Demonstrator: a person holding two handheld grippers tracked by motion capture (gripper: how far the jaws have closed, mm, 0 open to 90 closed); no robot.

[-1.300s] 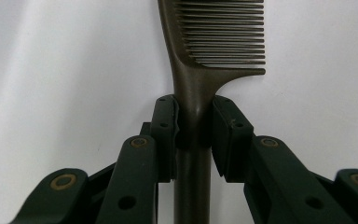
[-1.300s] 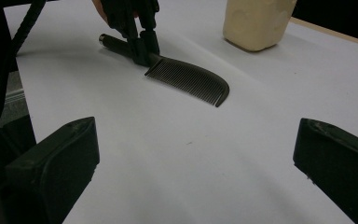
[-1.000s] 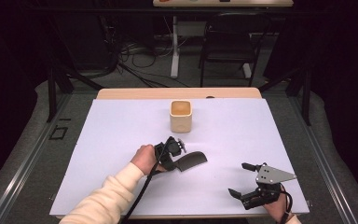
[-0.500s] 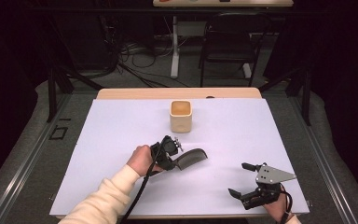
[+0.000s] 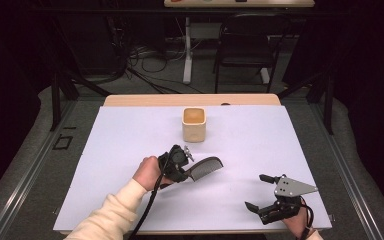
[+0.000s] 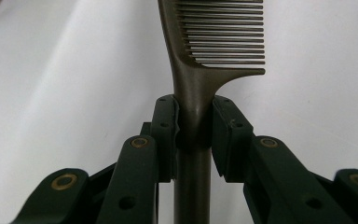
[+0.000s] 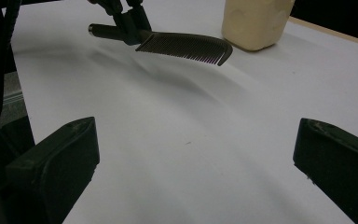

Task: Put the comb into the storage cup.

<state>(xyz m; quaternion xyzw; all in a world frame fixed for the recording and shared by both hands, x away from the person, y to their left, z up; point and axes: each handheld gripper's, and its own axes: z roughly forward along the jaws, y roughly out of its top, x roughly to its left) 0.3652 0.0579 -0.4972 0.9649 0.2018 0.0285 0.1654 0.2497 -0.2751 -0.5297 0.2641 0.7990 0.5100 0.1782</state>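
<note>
A dark comb (image 5: 206,167) hangs just above the white table sheet (image 5: 120,150), and my left gripper (image 5: 180,165) is shut on its handle. In the left gripper view both jaws press on the comb's handle (image 6: 193,88), just below the teeth. A tan square cup (image 5: 194,124) stands upright beyond the comb, near the table's far middle. My right gripper (image 5: 255,191) rests at the front right, open and with nothing between its jaws. In its own view the comb (image 7: 186,46) floats over its shadow, with the cup (image 7: 256,21) behind it.
The sheet covers most of the table; a bare wooden strip (image 5: 145,100) shows along the far edge. A black chair (image 5: 242,55) and cables lie on the floor beyond. A cable trails from the left gripper along the sleeve (image 5: 105,222).
The left gripper has carried the comb slightly up and away from the front edge. The right gripper has stayed where it was.
</note>
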